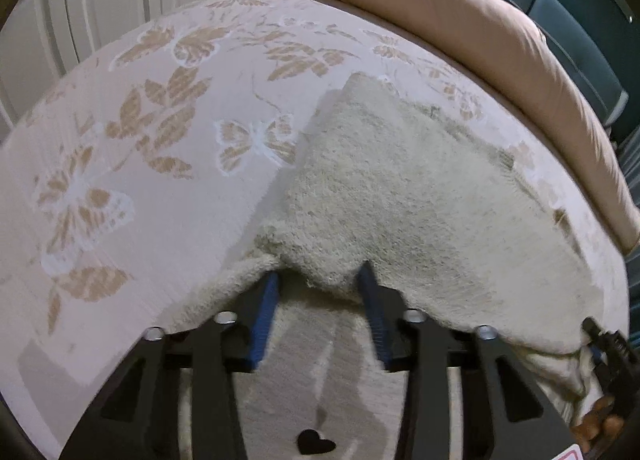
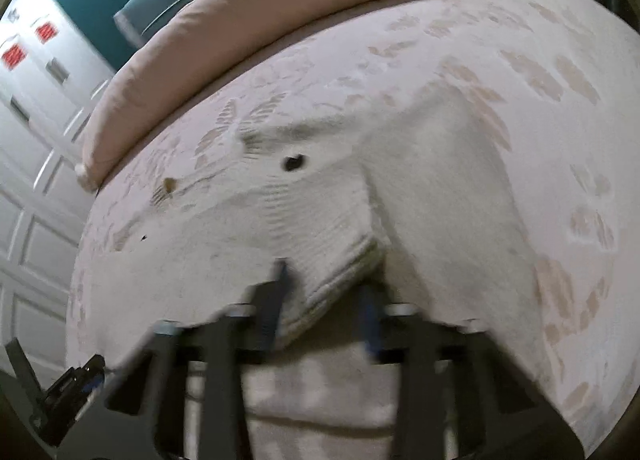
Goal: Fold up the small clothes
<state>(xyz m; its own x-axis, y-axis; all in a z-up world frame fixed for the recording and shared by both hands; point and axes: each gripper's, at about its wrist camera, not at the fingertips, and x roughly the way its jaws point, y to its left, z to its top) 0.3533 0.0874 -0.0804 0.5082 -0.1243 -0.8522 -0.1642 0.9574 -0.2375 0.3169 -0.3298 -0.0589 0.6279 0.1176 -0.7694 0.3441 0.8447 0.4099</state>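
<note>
1. Cream terry towel lies on the bed, on the butterfly-print cover; its near edge is lifted off the bed, the far part lies flat.
2. Left hand-held gripper: blue pads pinching a bunched bit of the towel's near hem; cloth sits between the pads, jaws narrow but not fully pressed together.
3. Right hand-held gripper: jaws nearly pressed together on the ribbed corner edge of the same towel; view is blurred, but cloth is clearly between the fingers.
4. From the left wrist view, the towel body runs away from the gripper toward 12–1 o'clock; the right hand-held gripper shows at 4 o'clock on the same near hem.
5. From the right wrist view, the towel spreads toward 12 o'clock; the left hand-held gripper sits at 8 o'clock.
6. Key relation: both grippers hold the near edge, well apart along it; the held hem runs side to side, the free cloth lies ahead. Neither hand looks nearer the far edge.
7. Judgement: the next move likely carries the near edge forward toward 12 o'clock over the far part; uneven travel would skew the fold.
8. Tan pillow lies beyond the towel, apart from it.
</note>
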